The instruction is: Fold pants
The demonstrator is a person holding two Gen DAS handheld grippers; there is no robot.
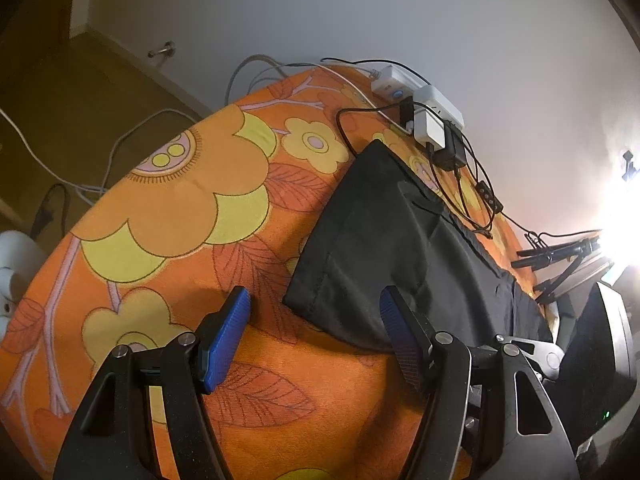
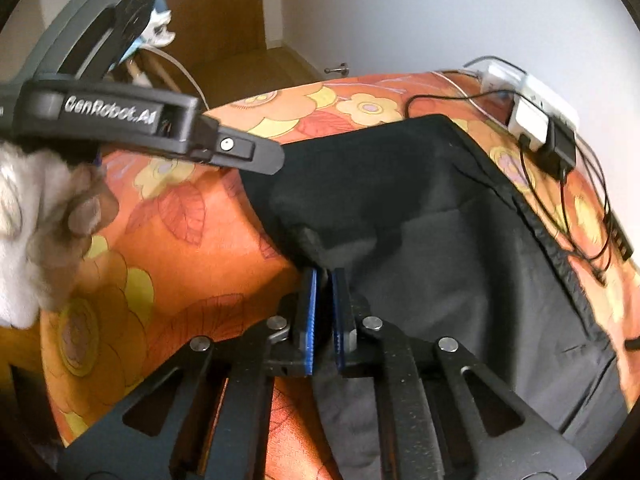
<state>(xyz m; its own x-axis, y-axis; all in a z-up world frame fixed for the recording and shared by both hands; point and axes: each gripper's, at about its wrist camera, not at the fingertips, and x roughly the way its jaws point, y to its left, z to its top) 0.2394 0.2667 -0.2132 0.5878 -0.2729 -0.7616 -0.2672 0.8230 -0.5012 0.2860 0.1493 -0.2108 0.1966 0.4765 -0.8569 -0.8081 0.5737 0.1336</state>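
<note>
My left gripper (image 1: 316,300) hangs just above the table with its blue pads (image 1: 226,334) spread wide and nothing between them; one pad sits over the bare orange flowered cloth (image 1: 180,184), the other over the near hem of the black pants (image 1: 384,240). The pants lie flat on that cloth, one leg end toward me and the rest running off to the right, close to the table's far edge where a white power strip (image 1: 424,108) and its black cables (image 1: 464,184) rest against the wall. My right gripper (image 2: 325,276) has its two blue pads drawn almost together, and a raised fold of the dark fabric (image 2: 420,216) sits at their tips, pinched up off the cloth. From the right wrist view my left hand (image 2: 48,232) appears at the left, wrapped around the other tool's black handle.
</note>
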